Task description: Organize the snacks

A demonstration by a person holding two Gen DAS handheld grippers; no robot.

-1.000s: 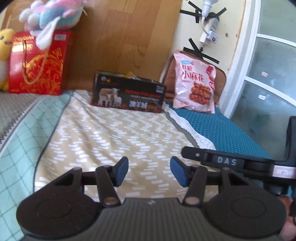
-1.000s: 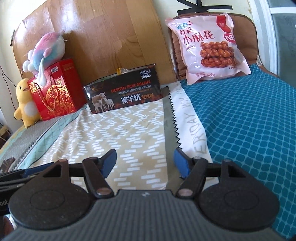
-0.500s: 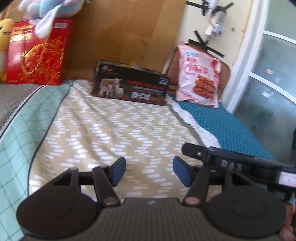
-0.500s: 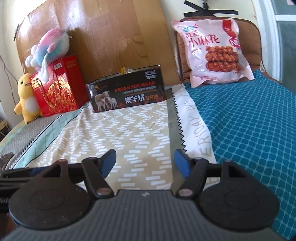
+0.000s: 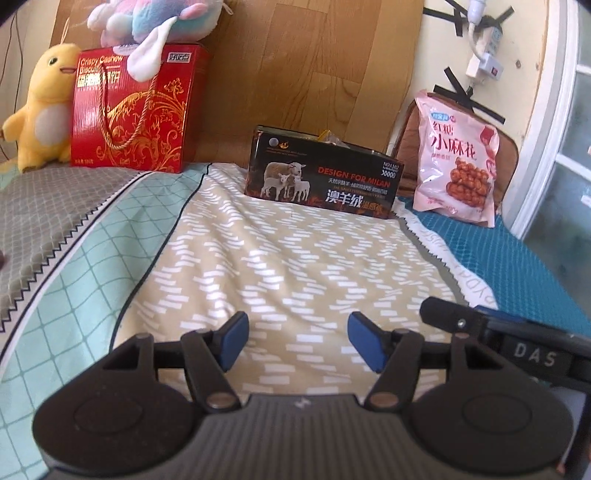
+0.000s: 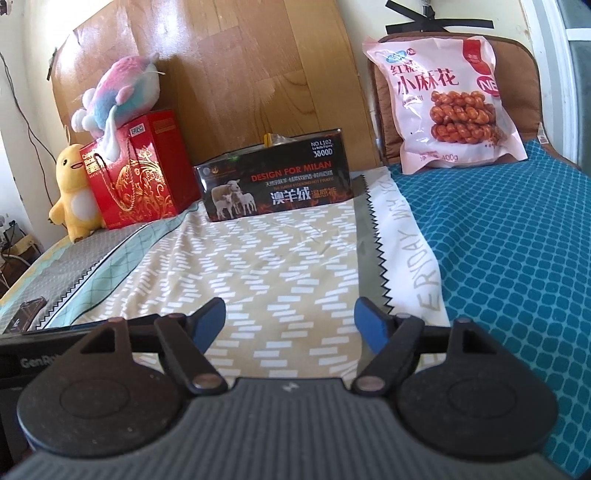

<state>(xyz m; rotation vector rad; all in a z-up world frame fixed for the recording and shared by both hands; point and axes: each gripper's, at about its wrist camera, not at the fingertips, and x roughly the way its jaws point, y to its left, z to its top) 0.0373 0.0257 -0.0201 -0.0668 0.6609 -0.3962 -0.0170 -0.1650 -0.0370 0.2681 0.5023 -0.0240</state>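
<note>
A pink snack bag [image 5: 456,166] [image 6: 443,96] with fried twists printed on it leans against a brown cushion at the far right of the bed. A black box [image 5: 323,177] [image 6: 275,184] with sheep on its side stands open at the headboard, a yellow wrapper poking out of it. A red biscuit gift box [image 5: 136,110] [image 6: 136,173] stands at the far left. My left gripper [image 5: 295,341] hovers over the beige bedspread, its jaws opening with nothing between them. My right gripper [image 6: 291,325] is beside it, jaws also opening and empty.
A yellow plush duck [image 5: 40,110] [image 6: 72,192] and a pastel plush [image 5: 155,22] [image 6: 122,96] sit by the red box. A wooden headboard [image 6: 221,74] backs the bed. A dark phone [image 6: 27,312] lies at the left edge. A glass door [image 5: 569,147] is on the right.
Both grippers' jaws have spread wider. The left wrist view has swung left, bringing the yellow duck and the red box fully into view. The right gripper has stayed in place.
</note>
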